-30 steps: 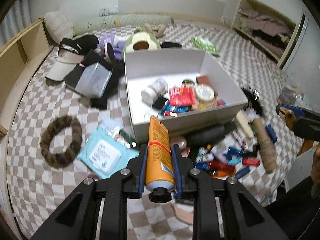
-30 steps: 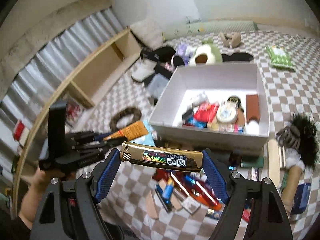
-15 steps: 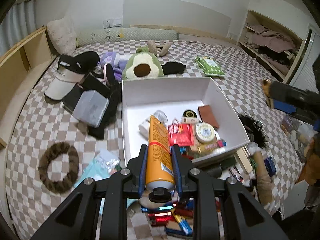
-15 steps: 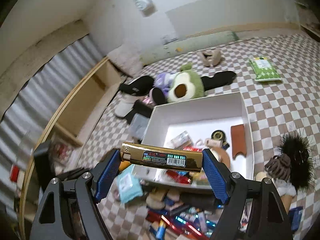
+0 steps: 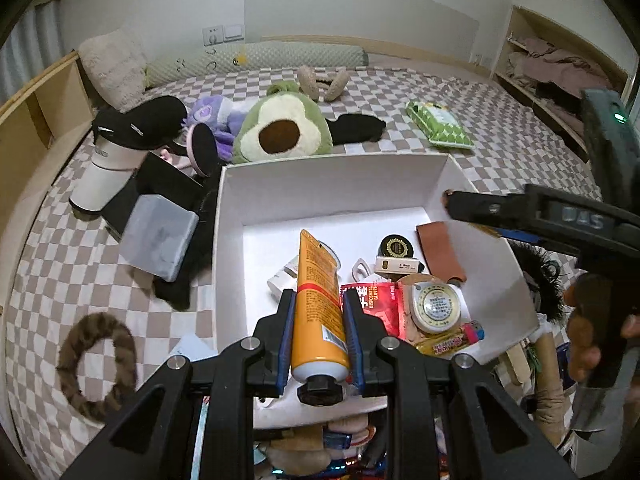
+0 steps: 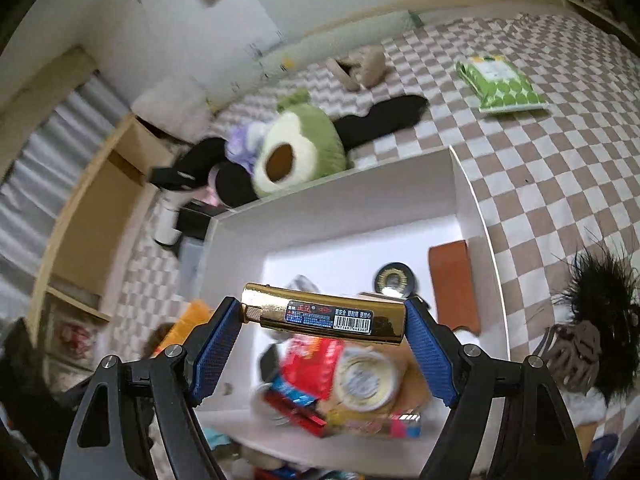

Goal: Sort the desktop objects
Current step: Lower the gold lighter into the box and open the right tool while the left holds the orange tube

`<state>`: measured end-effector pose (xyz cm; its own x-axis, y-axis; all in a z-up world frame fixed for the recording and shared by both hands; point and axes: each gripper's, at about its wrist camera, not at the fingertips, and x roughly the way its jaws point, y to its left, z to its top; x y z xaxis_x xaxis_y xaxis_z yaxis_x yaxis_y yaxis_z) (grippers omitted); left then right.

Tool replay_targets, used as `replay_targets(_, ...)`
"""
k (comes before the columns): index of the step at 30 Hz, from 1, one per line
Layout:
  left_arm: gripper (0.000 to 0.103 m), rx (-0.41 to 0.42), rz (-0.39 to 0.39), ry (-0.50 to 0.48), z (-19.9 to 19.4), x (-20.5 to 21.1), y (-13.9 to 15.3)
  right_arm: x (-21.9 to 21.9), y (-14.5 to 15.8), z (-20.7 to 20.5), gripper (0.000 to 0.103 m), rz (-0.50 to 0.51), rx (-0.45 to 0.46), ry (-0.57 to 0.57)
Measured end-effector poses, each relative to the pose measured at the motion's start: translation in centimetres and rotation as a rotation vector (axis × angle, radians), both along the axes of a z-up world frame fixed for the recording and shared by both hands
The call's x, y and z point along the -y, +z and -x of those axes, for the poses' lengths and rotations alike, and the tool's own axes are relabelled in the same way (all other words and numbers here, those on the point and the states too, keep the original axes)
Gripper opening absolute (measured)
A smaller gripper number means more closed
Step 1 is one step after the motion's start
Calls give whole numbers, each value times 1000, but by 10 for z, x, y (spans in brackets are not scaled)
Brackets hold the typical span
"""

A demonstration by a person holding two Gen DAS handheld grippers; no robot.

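Tube (image 5: pixel 318 300) lengthwise, lighter (image 6: pixel 324 314) seemingly crosswise

Bedroom. White walls; pale headboard panel (image 5: pixel 360 20) at upper centre of the left view, switch plate (image 5: pixel 222 34) to its left. Bed cover (image 5: pixel 500 120), brown-and-white check, fills the middle. Wooden shelf unit (image 5: pixel 36 108) along the left edge; open wardrobe shelf (image 5: pixel 552 72) with folded clothes at upper right. Grey curtain (image 6: pixel 36 184) at left of the right view. Even indoor light.
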<state>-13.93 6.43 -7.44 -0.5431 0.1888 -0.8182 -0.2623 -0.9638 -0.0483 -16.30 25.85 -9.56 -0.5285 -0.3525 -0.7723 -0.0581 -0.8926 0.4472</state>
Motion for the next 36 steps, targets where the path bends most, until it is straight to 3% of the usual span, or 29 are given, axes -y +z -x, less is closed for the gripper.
replay_targets(7, 24, 46, 11, -22, 17, -16, -24, -4, -43, 30, 82, -25, 137, 0)
replay_targets(17, 24, 100, 1, -7, 32, -16, -47, 11, -74, 50, 82, -65, 221, 43)
replay_targets(36, 24, 156, -44, 12, 47, -15, -63, 19, -100, 56, 82, -156, 337, 61)
